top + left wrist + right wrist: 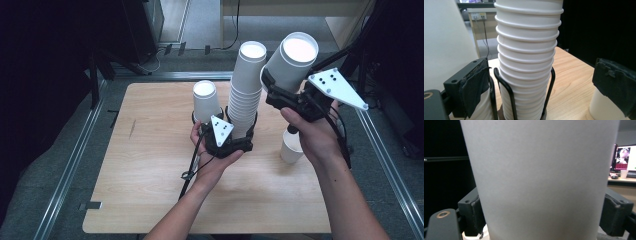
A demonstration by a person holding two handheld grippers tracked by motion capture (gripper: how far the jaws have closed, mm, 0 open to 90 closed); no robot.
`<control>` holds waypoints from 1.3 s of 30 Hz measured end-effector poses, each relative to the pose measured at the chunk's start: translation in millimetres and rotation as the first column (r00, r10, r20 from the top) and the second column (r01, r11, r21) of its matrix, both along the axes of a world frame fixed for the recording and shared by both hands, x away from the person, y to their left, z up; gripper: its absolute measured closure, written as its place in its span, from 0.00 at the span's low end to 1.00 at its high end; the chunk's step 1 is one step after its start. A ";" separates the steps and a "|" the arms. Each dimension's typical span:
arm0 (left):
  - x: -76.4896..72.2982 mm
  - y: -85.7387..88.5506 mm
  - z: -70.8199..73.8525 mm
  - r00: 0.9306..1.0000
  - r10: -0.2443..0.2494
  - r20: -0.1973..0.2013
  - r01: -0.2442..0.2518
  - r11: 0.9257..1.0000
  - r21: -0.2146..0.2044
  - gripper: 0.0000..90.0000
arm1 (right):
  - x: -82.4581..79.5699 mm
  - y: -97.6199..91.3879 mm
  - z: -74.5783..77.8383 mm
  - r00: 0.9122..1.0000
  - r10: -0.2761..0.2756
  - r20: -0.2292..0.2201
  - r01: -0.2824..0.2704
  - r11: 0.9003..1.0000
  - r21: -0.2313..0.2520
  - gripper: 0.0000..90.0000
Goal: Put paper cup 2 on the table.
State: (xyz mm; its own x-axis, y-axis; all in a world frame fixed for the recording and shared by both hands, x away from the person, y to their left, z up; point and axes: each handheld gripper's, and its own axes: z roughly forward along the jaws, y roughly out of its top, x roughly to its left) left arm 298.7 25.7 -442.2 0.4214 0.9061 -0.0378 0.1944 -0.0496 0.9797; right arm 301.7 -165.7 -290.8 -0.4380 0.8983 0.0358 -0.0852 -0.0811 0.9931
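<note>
The right gripper (272,92) is clamped on a cup (292,60), its pads pressing the wall from both sides in the right gripper view (544,180). It holds the cup tilted, mouth up and toward 1 o'clock, clear of the table (150,170), likely so it can be brought over the stack (247,90) and nested.

The left gripper (227,142) stands open at the foot of the stack; its jaws flank the wire holder (509,95) without touching it, one pad at 8 o'clock and the other at 4 o'clock in the left gripper view. I judge it waits there to steady the holder when the cup comes down.

The stack sits upright at the table's centre, toward 12 o'clock. A second cup (206,102) stands just beside it at 9 o'clock, and a third cup (291,147) at 4 o'clock, under the right hand (312,135).

Room is tight around the stack: neighbours on both sides. Above its rim the air is free, so a descent from the top looks safest. The table's near half, 6 to 8 o'clock, lies bare.
</note>
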 end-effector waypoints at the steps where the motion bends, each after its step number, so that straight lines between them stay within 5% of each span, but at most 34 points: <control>1: -2.7 2.8 0.1 1.000 0.000 0.002 0.000 1.000 -0.001 0.02 | -1.1 -1.1 -2.8 1.000 0.002 -0.004 -0.002 1.000 0.005 0.15; 26: -50.2 60.5 -11.9 0.998 0.003 -0.056 -0.002 1.000 0.009 0.02 | -37.2 -4.5 -68.8 0.999 -0.023 -0.028 0.021 0.996 -0.081 0.14; 33: -56.0 76.5 -12.6 0.997 0.021 -0.076 -0.023 0.999 -0.028 0.02 | -45.4 -3.4 -92.1 0.998 -0.045 -0.032 0.040 0.990 -0.138 0.15; 39: -60.3 84.2 -16.3 0.996 0.026 -0.084 -0.028 0.999 -0.019 0.02 | -51.5 -0.7 -111.6 0.998 -0.032 -0.049 0.021 0.980 -0.197 0.15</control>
State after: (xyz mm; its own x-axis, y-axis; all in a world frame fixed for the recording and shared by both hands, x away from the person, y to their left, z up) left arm 238.4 109.9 -458.5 0.3913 0.9158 -0.0900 0.2771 -0.0240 0.9605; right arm 250.2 -166.4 -402.4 -0.4161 0.9014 -0.1202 -0.0331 0.1171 0.9926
